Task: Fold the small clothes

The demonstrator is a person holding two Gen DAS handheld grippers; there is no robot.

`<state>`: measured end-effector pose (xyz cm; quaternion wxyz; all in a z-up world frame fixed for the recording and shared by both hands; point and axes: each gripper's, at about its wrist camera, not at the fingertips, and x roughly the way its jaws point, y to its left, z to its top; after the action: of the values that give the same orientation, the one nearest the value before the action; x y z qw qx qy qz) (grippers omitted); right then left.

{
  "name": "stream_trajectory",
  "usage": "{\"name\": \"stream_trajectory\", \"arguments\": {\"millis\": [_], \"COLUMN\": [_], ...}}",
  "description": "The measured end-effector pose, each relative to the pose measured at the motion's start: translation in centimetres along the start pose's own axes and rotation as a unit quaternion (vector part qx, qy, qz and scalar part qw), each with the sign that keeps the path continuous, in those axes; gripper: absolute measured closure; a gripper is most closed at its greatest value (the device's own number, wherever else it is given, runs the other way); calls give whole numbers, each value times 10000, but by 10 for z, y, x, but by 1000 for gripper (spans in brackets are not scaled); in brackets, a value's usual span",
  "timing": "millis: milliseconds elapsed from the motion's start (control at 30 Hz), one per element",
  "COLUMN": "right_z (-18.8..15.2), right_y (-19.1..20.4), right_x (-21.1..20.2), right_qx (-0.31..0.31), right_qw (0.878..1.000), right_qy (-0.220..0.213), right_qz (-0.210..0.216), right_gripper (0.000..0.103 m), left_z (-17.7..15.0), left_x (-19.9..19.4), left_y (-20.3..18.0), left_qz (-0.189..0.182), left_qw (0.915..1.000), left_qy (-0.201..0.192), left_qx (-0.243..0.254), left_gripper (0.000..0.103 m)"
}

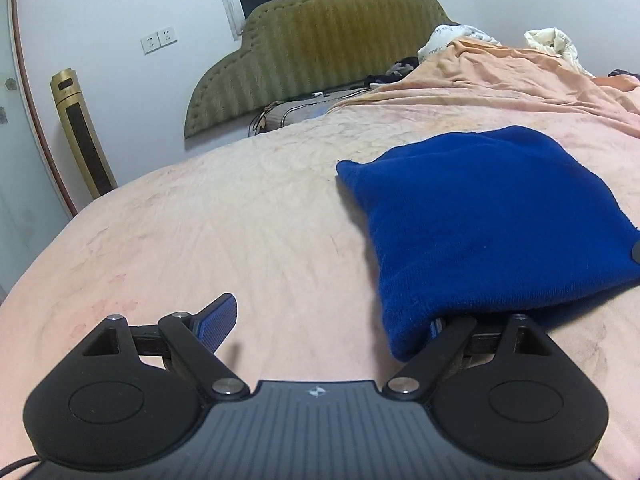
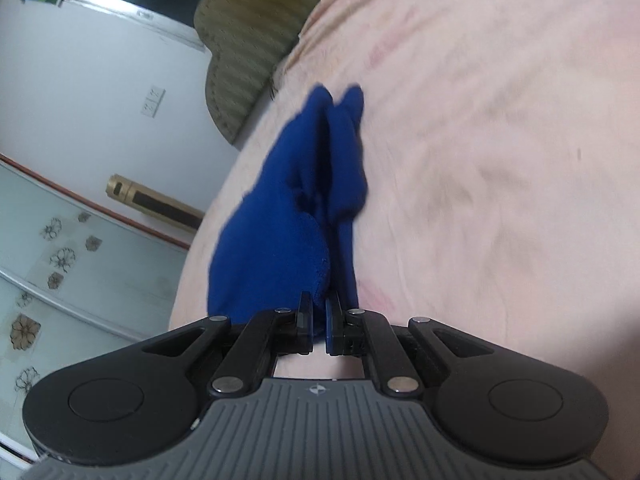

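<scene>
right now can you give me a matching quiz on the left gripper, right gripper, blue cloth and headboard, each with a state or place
Things:
1. left gripper
2. right gripper
3. blue cloth
4. headboard

States or places:
a. against the wall at the end of the bed
b. jaws wide open
c. lying on the pink bedspread
d. pinched shut on fabric

Pairs: 1-b, 2-d, 3-c, 4-a

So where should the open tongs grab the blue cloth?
Probably the near corner of the blue cloth, coming in low along the bed. That corner already drapes over one finger of the left tongs, which stand wide open, so closing there would pinch the edge. The right tongs are shut on another edge.
</scene>
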<state>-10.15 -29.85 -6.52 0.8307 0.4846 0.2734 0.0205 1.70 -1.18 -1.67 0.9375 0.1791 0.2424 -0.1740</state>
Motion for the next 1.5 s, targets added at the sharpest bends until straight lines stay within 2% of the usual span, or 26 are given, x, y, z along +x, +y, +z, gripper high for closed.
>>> {"name": "stream_trajectory", "arguments": {"millis": [167,200,233,267,333,400,500,567,633,700,800,833,933,1000,1033,1067,1133,1167,1233,1267,1333,1433,1500], "right_z": [-6,-5,-5,-3,2,8,20,24,27,33,35,37,47,52,53,52,51,52,58,64,78,94,106], "right_y": [13,20,28,37,57,73,86,90,84,71,72,76,80,72,65,61,65,67,67,63,50,36,36], "right_x": [0,-1,-6,-11,-17,-15,3,24,43,50,34,31,41,57,66,70,62,56,49,50,57,70,82], "right_qx": [-597,-844,-1104,-1363,-1955,-2348,-2524,-2685,-2632,-2368,-2292,-2328,-2436,-2364,-2295,-2265,-2358,-2411,-2425,-2371,-2110,-1817,-1746], "right_qw": [9976,9954,9921,9874,9717,9607,9604,9575,9564,9594,9647,9637,9593,9613,9619,9613,9602,9582,9556,9571,9663,9788,9828], "right_qy": [-10,17,-45,-197,-537,-705,-619,-522,-414,-367,-545,-625,-661,-465,-310,-271,-395,-519,-716,-693,-359,-98,166], "right_qz": [-363,-456,-594,-781,-1215,-1301,-1007,-914,-1196,-1486,-1174,-1149,-1267,-1338,-1456,-1545,-1446,-1449,-1516,-1513,-1430,-940,-576], "right_gripper": [95,85,82,85,82,82,82,80,81,88,77,71,69,69,65,65,62,57,26,27,33,35,39], "left_z": [-2,-1,-3,-2,4,19,47,60,67,73,88,92,94,86,82,79,78,79,82,83,83,79,81], "left_x": [-10,-16,-25,-31,-43,-48,-45,-34,-19,-6,13,24,62,87,92,92,86,86,96,103,122,155,168], "left_y": [7,11,16,20,24,26,25,20,11,6,2,-1,-11,-15,-13,-7,5,11,23,29,42,54,58], "left_qz": [-308,-386,-445,-500,-537,-529,-632,-701,-676,-676,-791,-874,-627,-527,-535,-659,-959,-1127,-1554,-1734,-2219,-2857,-3042], "left_qw": [9995,9992,9989,9987,9985,9982,9959,9952,9961,9964,9947,9941,9974,9985,9983,9973,9940,9915,9827,9771,9582,9212,9103], "left_qy": [94,99,107,103,-6,-238,-569,-563,-504,-491,-593,-565,-273,63,204,202,128,151,353,482,795,1204,1092], "left_qx": [31,10,-24,-49,-66,-115,-318,-377,-276,-171,-277,-290,-227,-101,-135,-263,-514,-630,-945,-1133,-1623,-2350,-2585], "left_gripper": [15,15,15,15,15,15,14,13,13,13,13,13,13,13,13,13,13,13,13,13,13,13,13]}}
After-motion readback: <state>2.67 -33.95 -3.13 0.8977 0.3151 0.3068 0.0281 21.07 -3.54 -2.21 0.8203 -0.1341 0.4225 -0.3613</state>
